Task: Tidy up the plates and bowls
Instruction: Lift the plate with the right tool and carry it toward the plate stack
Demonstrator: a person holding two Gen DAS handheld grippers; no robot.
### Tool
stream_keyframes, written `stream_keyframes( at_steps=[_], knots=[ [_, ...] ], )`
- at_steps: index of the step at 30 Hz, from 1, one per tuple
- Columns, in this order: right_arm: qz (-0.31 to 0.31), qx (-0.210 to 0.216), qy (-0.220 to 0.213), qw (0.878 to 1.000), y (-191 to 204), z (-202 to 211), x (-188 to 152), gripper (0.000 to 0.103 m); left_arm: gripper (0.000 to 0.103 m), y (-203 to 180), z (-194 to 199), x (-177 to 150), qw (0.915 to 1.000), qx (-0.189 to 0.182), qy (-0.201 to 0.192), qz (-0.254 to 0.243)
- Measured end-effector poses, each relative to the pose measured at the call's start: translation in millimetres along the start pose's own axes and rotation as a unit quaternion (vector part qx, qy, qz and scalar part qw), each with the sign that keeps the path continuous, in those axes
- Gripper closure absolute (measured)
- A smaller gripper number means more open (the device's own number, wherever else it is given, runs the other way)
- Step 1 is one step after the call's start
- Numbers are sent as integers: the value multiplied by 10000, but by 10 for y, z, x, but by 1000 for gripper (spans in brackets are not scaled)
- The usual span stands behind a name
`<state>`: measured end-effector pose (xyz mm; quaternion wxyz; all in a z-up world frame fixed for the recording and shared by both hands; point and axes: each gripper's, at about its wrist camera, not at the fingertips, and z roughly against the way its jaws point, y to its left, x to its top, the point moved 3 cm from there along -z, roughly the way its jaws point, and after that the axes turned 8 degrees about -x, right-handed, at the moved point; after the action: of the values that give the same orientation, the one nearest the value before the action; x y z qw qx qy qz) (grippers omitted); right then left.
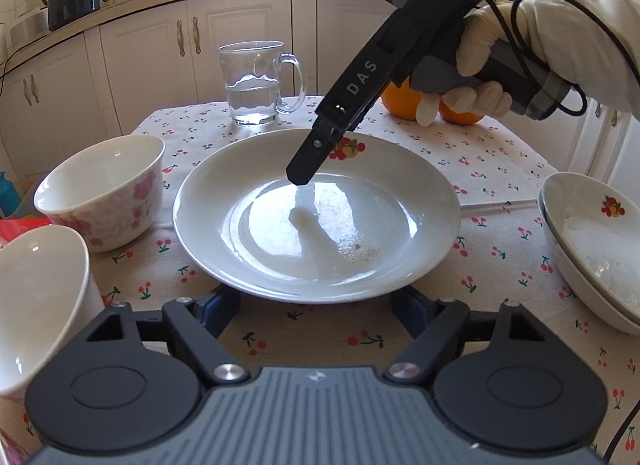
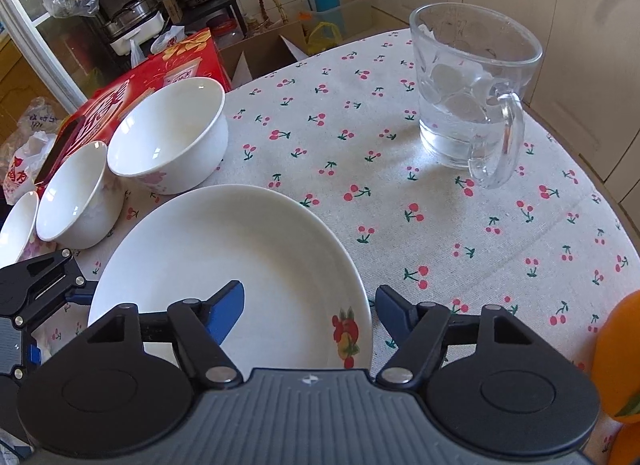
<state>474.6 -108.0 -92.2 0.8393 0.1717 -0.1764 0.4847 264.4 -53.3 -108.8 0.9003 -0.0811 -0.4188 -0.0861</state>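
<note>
Your left gripper (image 1: 316, 307) is spread wide at the near rim of the white plate (image 1: 316, 217), which sits mid-table on the cherry-print cloth (image 1: 500, 249). Your right gripper (image 2: 308, 305) is also spread, straddling that plate's fruit-printed rim. Left of the plate stand the bowls (image 2: 168, 137), behind it the glass mug (image 1: 256, 83)

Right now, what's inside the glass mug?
The glass mug holds clear water, about half full. Nothing else shows inside. The tablecloth under its base is covered.
</note>
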Motion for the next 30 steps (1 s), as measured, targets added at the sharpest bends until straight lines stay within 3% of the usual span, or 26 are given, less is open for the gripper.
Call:
stream_keyframes(
  at_steps=[4,15,30],
  knots=[
    [16,326,39,9995,8,0,11,25,21,-3,-2,7,10000,-6,13,-14],
    [29,304,140,9994,58,26,-17,24,21,-5,39,-4,9998,-50,112,-154],
    [-167,312,95,9993,315,203,-318,23,22,-100,337,-172,9970,-269,389,-610]
  ],
)
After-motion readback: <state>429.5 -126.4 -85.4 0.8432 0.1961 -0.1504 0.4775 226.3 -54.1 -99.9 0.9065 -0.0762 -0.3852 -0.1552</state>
